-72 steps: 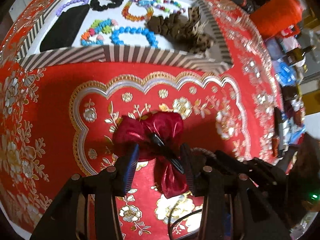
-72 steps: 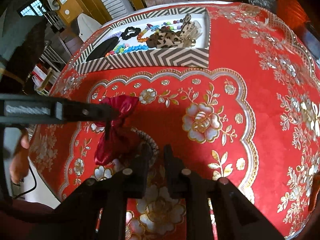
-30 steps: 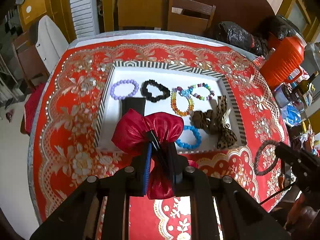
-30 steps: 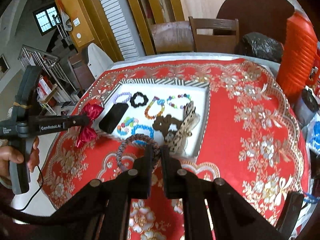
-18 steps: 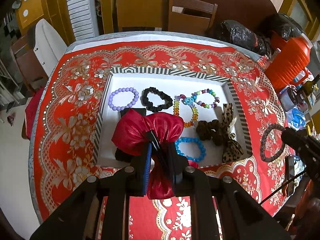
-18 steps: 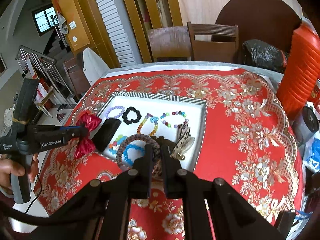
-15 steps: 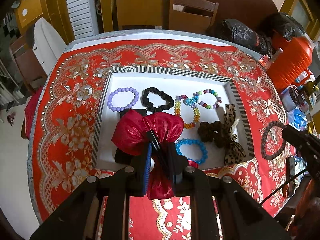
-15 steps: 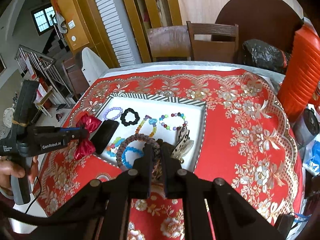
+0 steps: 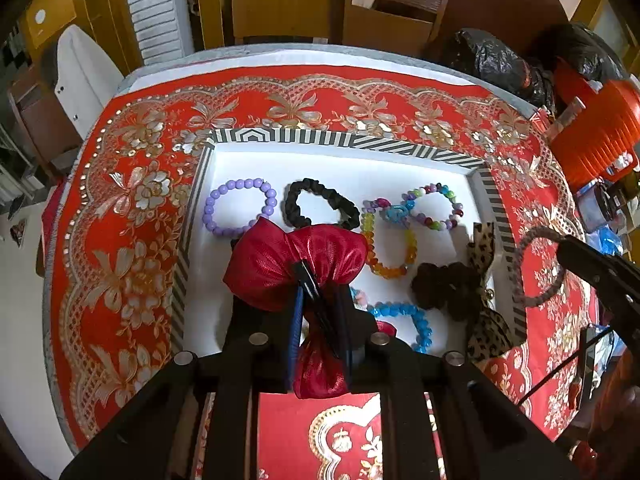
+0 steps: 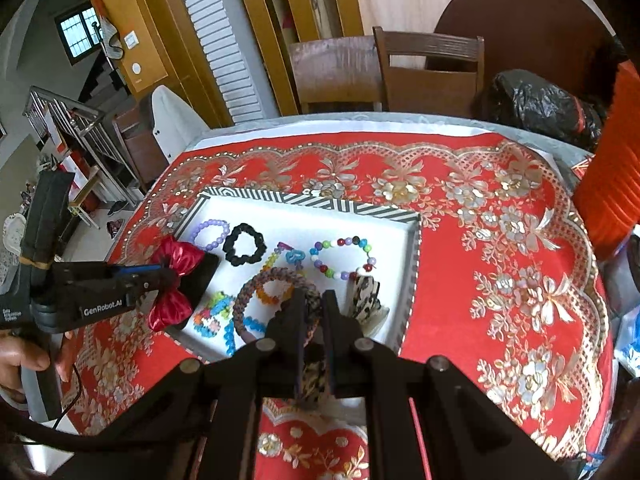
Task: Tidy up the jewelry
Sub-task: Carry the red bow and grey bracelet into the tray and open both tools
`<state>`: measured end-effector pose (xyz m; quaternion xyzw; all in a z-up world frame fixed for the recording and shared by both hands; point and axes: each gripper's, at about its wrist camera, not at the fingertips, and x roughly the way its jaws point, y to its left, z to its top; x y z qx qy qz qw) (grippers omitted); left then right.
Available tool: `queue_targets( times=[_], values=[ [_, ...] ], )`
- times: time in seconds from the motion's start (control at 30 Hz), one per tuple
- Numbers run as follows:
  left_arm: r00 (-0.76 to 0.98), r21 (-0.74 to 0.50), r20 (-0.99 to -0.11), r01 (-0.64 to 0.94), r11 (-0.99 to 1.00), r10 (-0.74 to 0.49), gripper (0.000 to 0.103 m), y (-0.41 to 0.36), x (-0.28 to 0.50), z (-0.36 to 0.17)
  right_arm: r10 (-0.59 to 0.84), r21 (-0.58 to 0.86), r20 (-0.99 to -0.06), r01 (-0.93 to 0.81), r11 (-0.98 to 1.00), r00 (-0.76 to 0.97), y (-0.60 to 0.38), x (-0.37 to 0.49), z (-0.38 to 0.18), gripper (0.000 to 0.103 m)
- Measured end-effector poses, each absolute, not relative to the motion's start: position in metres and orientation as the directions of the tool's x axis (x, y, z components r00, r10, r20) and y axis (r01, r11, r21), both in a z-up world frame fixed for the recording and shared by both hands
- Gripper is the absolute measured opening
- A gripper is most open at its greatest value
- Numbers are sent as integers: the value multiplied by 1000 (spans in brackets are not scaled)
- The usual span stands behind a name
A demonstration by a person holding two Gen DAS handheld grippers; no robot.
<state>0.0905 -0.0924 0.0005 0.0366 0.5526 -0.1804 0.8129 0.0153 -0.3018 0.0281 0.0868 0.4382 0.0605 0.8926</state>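
A white tray with a striped rim (image 9: pixel 344 138) lies on the red floral cloth (image 9: pixel 120 248). In it are a purple bead bracelet (image 9: pixel 240 208), a black scrunchie (image 9: pixel 320 208), colourful bead bracelets (image 9: pixel 436 208), a blue bracelet (image 9: pixel 404 320) and a leopard bow (image 9: pixel 480 280). My left gripper (image 9: pixel 320 294) is shut on a red bow hair clip (image 9: pixel 296 260), held above the tray's near left part. My right gripper (image 10: pixel 314 298) is shut on a braided ring (image 10: pixel 260 284), hanging over the tray's (image 10: pixel 312 202) near right side. The red bow (image 10: pixel 176 276) covers part of a black pad (image 10: pixel 204 276).
An orange ribbed container (image 9: pixel 600 136) and black bags (image 9: pixel 492 64) stand at the table's far right, with bottles and clutter (image 9: pixel 604 208) beside them. Wooden chairs (image 9: pixel 392 20) stand behind the table. A person's hand (image 10: pixel 24 356) holds the left gripper's handle.
Both grippers have moved forward over the tray, each keeping its load. The right gripper with the braided ring has drawn in to the tray's right edge.
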Motion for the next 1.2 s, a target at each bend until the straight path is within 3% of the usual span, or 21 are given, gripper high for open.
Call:
queue_targets(
  times=[0.37,1.03,1.2],
  values=[
    [260,-198,-923,312,929,-284,2,-110,127,-29,236,300,-820,40,953,522,-305,104,-17,8],
    [261,-130,-941,312,941,-217,2,-125,149,-59,175,234,-878,80,969,445,-289,186,-79,8],
    [270,-119,-940,308,944,-206,8,-127,149,-59,184,249,-869,85,965,459,-292,182,-76,19]
  ],
)
